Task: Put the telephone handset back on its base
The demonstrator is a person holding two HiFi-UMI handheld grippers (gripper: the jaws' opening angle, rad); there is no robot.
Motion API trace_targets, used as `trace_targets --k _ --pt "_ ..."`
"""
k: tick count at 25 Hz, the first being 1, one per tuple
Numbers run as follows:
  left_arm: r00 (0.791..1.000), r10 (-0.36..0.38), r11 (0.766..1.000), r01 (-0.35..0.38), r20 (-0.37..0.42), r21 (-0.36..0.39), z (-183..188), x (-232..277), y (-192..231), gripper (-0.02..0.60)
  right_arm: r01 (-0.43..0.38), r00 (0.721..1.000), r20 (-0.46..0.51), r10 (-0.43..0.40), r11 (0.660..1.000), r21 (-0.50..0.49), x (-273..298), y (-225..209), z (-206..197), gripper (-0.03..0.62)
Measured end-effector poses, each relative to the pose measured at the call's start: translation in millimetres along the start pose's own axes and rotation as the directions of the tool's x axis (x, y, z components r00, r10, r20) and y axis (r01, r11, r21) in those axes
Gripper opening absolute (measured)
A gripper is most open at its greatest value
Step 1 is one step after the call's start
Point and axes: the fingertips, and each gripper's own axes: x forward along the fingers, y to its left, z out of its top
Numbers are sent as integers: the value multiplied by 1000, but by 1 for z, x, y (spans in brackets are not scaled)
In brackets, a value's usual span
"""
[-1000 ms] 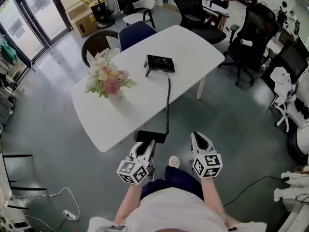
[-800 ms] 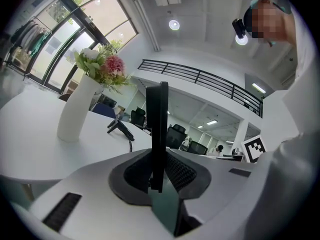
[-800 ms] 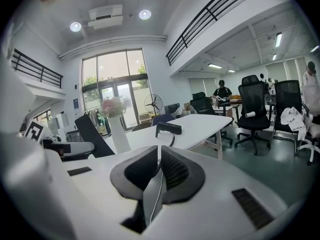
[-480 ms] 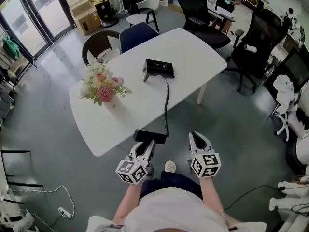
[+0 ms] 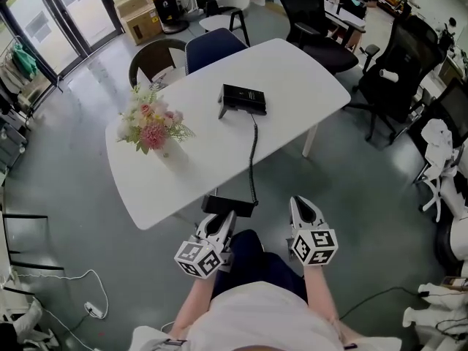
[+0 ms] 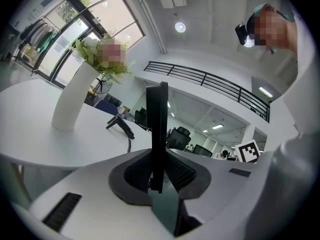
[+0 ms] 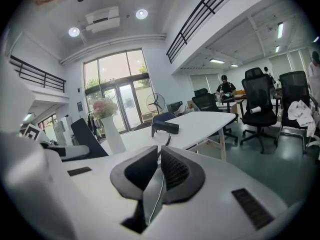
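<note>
Two tools hover well short of the base (image 5: pixel 244 98), which sits out on the white bench (image 5: pixel 300 72) on its own small stand. The left tool (image 5: pixel 221 221) is clamped on the handset (image 5: pixel 229 205): its own view shows the black slab standing edge-on between the pads, pinched low, most of its length rising above the jaws. The right tool (image 5: pixel 303 207) has its jaws pressed together with nothing between them, and it is about as far from the base as the left one. A coiled cord (image 5: pixel 254 152) runs from the base straight back to the handset and looks fairly drawn out. A vase of flowers (image 5: pixel 162 152) stands well to the left of the base, clear of the cord's line. I judge the step in hand to be the carry: the handset is gripped but nowhere near the base. The next move calls for reaching the left tool forward to the base, laying the handset flat along the cradle, and letting the cord slacken without snagging; the right tool could steady the base if it slides
</note>
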Motion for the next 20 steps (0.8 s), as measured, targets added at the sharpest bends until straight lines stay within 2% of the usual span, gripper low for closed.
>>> trace_targets --k 4,9,20 --pt "1000 18 1000 -18 -16 -6 -6 -3 -2 80 -24 1000 -18 24 1000 8 -6 6 -7 43" --pt "1000 -3 1000 3 -25 -10 -7 6 -9 80 -19 999 -25 20 999 29 -10 1 -10 43" --pt "999 -13 1000 13 -43 -9 2 35 2 80 -17 999 -34 19 999 44 19 -12 0 43"
